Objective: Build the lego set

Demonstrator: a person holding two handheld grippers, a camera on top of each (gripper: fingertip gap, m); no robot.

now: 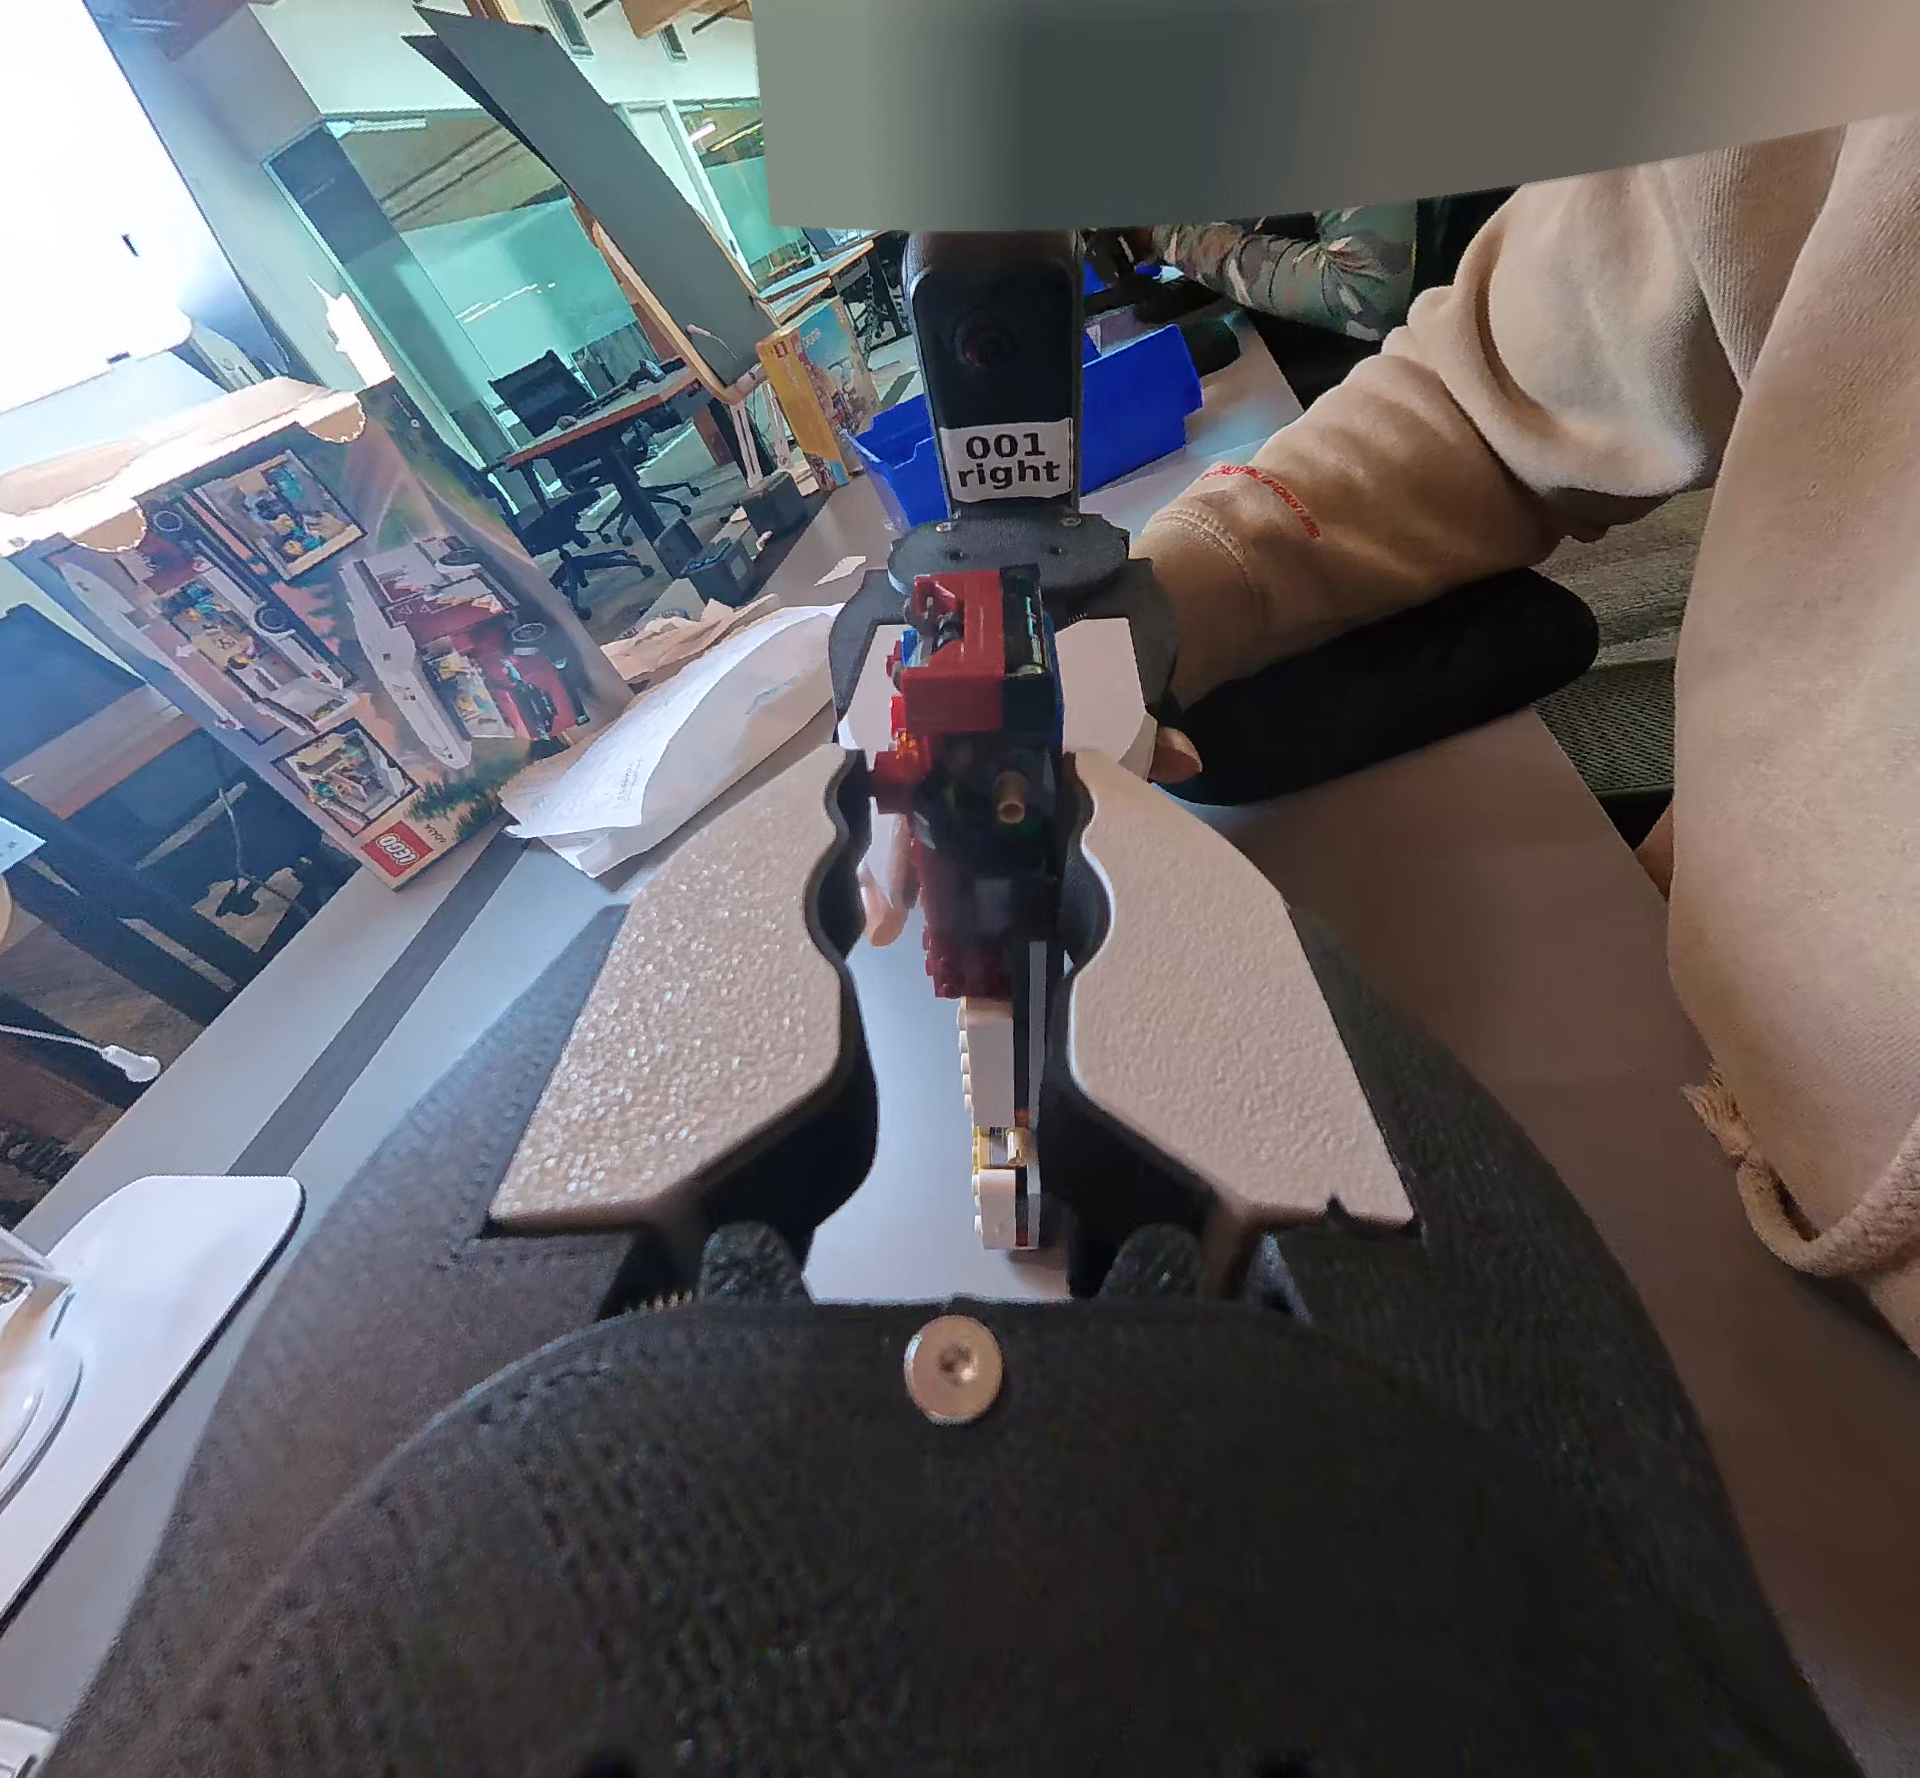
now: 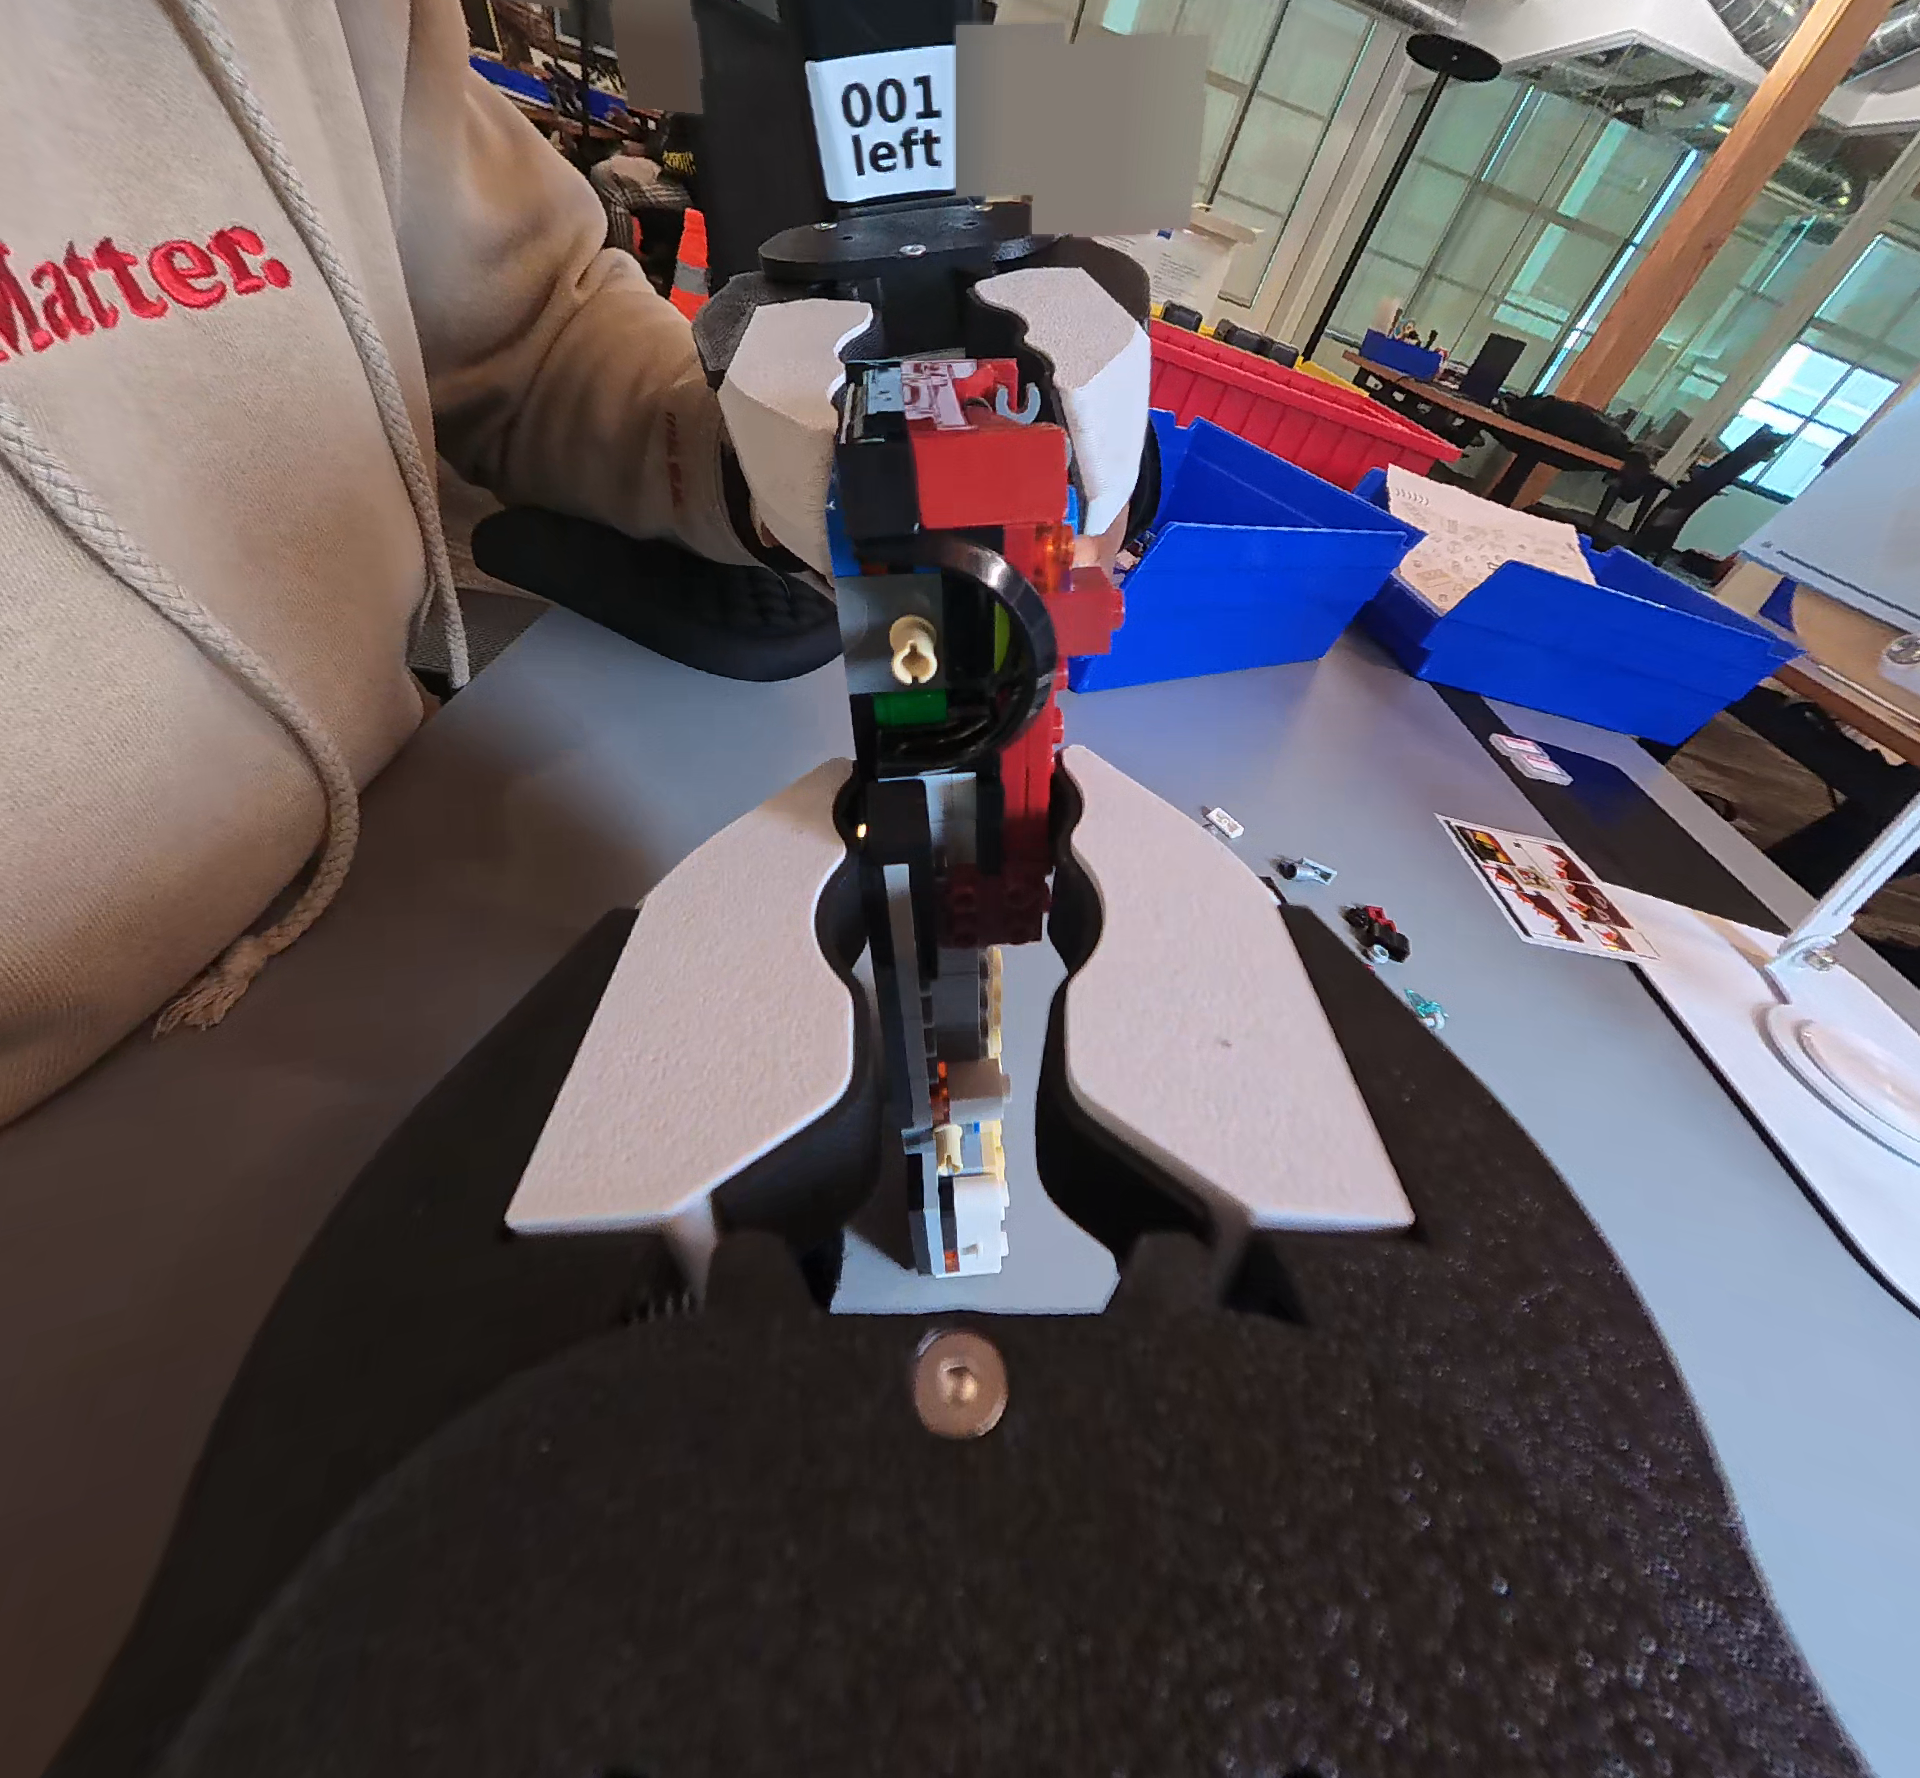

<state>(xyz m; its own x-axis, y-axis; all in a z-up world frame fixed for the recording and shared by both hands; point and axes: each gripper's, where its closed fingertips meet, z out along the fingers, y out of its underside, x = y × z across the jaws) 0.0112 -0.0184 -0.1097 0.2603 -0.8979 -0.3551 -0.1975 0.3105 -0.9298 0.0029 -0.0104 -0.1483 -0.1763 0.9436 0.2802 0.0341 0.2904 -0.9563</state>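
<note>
Grey table (image 2: 1299,772) with blue bins (image 2: 1247,585)

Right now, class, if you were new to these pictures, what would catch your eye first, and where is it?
A long red, black and white toy-brick model is at the centre, clamped from opposite ends by the left gripper and the right gripper. Blue bins stand behind it on the grey table, with small loose parts to the right.
</note>
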